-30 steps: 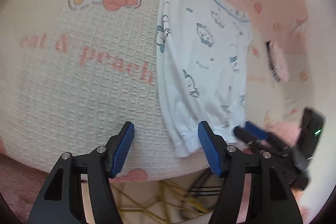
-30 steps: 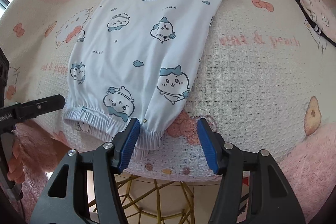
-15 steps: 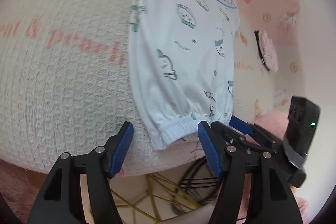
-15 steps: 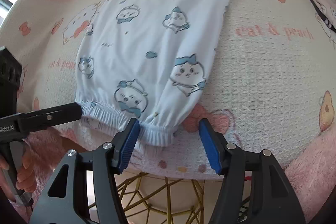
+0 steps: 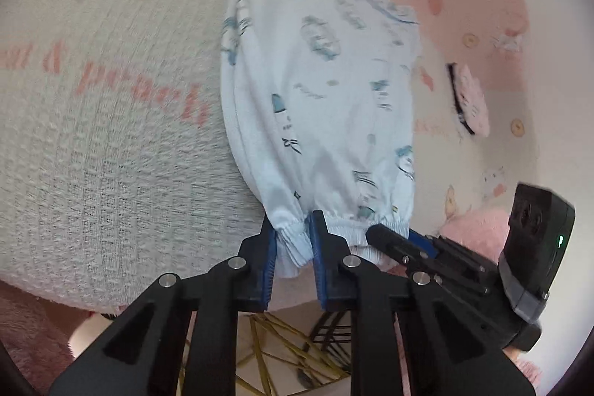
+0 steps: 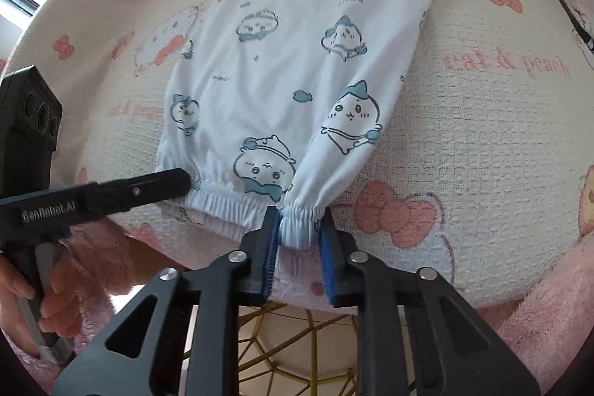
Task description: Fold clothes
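A pair of white pants (image 6: pixel 297 69) with blue cartoon prints lies flat on the pink and cream cat-print blanket (image 6: pixel 482 121), folded lengthwise, waistband far, elastic cuffs at the near edge. It also shows in the left wrist view (image 5: pixel 323 106). My left gripper (image 5: pixel 293 240) is closed on the left cuff (image 5: pixel 293 236). My right gripper (image 6: pixel 299 229) is closed on the right cuff (image 6: pixel 302 223). The left gripper also appears at the left of the right wrist view (image 6: pixel 148 188), and the right gripper at the right of the left wrist view (image 5: pixel 408 240).
A small pink item with a black edge (image 5: pixel 469 99) lies on the blanket far right, and shows in the right wrist view (image 6: pixel 571 10). A yellow wire frame (image 6: pixel 297 340) shows below the near edge. Fluffy pink fabric (image 6: pixel 549 303) hangs at the front corners.
Both grippers moved forward to the cuffs and closed from wide open onto them. The pants have not shifted.
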Motion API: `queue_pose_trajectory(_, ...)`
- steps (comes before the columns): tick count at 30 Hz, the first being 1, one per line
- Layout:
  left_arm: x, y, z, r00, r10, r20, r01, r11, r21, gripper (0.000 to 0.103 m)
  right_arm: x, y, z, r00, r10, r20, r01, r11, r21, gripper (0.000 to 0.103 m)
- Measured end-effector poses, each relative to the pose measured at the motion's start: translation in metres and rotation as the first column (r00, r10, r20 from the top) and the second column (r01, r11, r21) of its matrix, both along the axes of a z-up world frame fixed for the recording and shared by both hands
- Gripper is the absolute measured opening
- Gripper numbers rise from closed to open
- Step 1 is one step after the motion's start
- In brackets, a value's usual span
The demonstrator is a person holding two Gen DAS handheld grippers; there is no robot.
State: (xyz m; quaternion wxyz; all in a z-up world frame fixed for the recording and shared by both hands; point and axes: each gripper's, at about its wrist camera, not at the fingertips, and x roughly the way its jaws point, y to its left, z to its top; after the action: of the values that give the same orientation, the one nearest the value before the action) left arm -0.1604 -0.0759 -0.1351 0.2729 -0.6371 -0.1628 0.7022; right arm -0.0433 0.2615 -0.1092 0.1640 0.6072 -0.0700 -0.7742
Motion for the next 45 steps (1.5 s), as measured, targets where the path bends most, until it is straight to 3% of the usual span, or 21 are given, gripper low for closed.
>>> queue_pose_trajectory(6, 0.016, -0.009, 0.015, 0.999, 0.052, -0.001, -0.052, 0.997, 0.06, 0.018, 0.014, 0.001, 0.015, 1.0, -0.019, -0.016, 0.018, 0.998, -0.054, 0.016)
queue_pose_trajectory(14, 0.023, -0.029, 0.022, 1.0, 0.016, -0.002, -0.016, 0.998, 0.06, 0.018, 0.029, -0.001, 0.032, 0.999, -0.034, -0.038, 0.03, 0.994, -0.102, 0.016)
queue_pose_trajectory(18, 0.026, -0.04, 0.027, 1.0, 0.02, 0.005, -0.021, 0.995, 0.095, 0.018, 0.039, 0.018, 0.044, 0.998, -0.038, -0.043, 0.033, 0.992, -0.12, 0.016)
queue_pose_trajectory(23, 0.028, -0.046, 0.028, 0.999, 0.031, 0.033, -0.035, 0.99, 0.136, 0.018, 0.045, 0.031, 0.045, 0.997, -0.071, 0.012, 0.072, 0.982, -0.177, 0.016)
queue_pose_trajectory(28, 0.019, -0.045, 0.031, 0.998, 0.034, 0.045, -0.041, 0.986, 0.16, 0.018, 0.039, 0.031, 0.05, 0.996, -0.089, -0.005, 0.087, 0.977, -0.195, 0.016)
queue_pose_trajectory(33, -0.003, -0.037, 0.04, 0.999, 0.007, 0.05, -0.015, 0.985, 0.171, 0.018, 0.019, 0.032, 0.058, 0.995, -0.097, -0.013, 0.092, 0.972, -0.218, 0.016)
queue_pose_trajectory(40, -0.063, -0.005, 0.055, 0.999, -0.054, 0.006, 0.053, 0.992, 0.119, 0.018, -0.045, 0.028, 0.07, 0.996, -0.086, -0.039, 0.076, 0.977, -0.198, 0.016)
queue_pose_trajectory(44, -0.086, 0.004, 0.054, 0.996, -0.077, -0.046, 0.08, 0.995, 0.063, 0.019, -0.085, 0.027, 0.052, 0.993, -0.106, -0.05, 0.095, 0.979, -0.179, 0.019)
queue_pose_trajectory(45, -0.09, 0.006, 0.054, 0.994, -0.085, -0.063, 0.088, 0.995, 0.047, 0.022, -0.093, 0.029, 0.046, 0.992, -0.117, -0.057, 0.104, 0.977, -0.185, 0.025)
